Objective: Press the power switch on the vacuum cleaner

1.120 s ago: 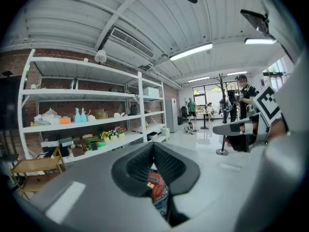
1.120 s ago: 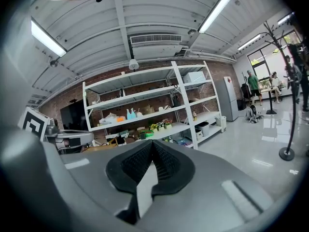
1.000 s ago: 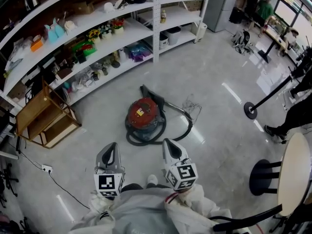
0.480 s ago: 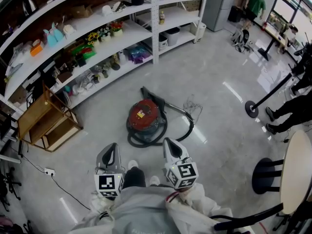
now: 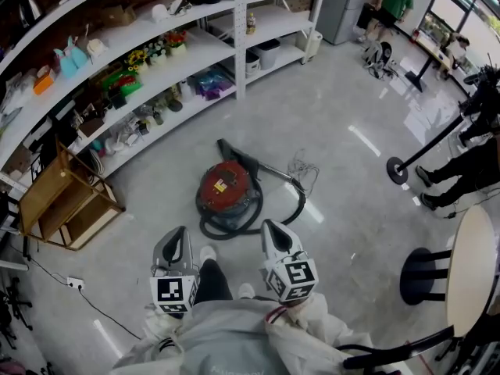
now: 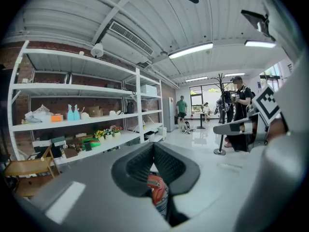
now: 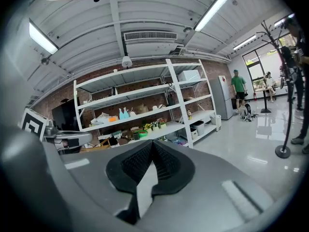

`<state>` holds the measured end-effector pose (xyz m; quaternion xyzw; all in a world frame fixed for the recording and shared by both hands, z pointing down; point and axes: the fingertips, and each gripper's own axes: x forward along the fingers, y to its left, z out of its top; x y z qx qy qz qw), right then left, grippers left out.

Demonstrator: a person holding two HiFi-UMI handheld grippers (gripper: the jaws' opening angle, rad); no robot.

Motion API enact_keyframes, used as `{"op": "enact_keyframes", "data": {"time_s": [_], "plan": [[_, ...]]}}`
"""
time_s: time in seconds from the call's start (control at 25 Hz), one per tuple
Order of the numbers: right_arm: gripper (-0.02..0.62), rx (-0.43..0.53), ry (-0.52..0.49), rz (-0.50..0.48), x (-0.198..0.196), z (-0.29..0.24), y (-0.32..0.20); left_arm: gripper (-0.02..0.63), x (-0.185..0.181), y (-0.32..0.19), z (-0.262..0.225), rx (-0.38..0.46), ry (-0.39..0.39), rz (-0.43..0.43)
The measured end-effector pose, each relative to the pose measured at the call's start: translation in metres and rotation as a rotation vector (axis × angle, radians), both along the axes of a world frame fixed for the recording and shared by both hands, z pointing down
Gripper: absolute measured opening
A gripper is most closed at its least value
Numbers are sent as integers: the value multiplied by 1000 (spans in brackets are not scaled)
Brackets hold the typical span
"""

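Note:
The red vacuum cleaner [image 5: 226, 188] lies on the grey floor ahead of me, its dark hose [image 5: 291, 206] looped around it and a yellow label on top. My left gripper [image 5: 180, 237] and right gripper [image 5: 269, 230] are held side by side at waist height, well short of the vacuum, and both are shut and hold nothing. In the left gripper view, the left gripper [image 6: 154, 147] has its jaws meeting at the tips, and a part of the red vacuum [image 6: 156, 189] shows below them. In the right gripper view, the right gripper [image 7: 152, 144] points toward the shelves.
Long white shelves [image 5: 148, 69] full of small items run along the far left. A wooden chair [image 5: 58, 201] stands at the left, and a floor socket [image 5: 74, 283] with a cable lies near it. At the right are a stanchion base [image 5: 398, 170], a black stool base [image 5: 422, 276], a round table [image 5: 473, 272] and standing people [image 5: 461, 178].
I have stepped forward, with a leg and shoe now showing between the grippers. The vacuum sits slightly nearer. Both grippers keep their pose. A person in green at the back has walked left.

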<state>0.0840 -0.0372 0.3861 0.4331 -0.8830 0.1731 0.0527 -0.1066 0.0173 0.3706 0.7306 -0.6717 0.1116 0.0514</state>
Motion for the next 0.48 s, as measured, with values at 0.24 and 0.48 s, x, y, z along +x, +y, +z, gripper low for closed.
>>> {"op": "enact_keyframes", "data": {"time_s": [0.24,0.48], "plan": [[2,-22,19,11,-25,5,-24,0,-27,-30,6,-18,18,13],[2,-44,41,25,-54,6,-51,0,-57,-65,4,-26,30,29]]}}
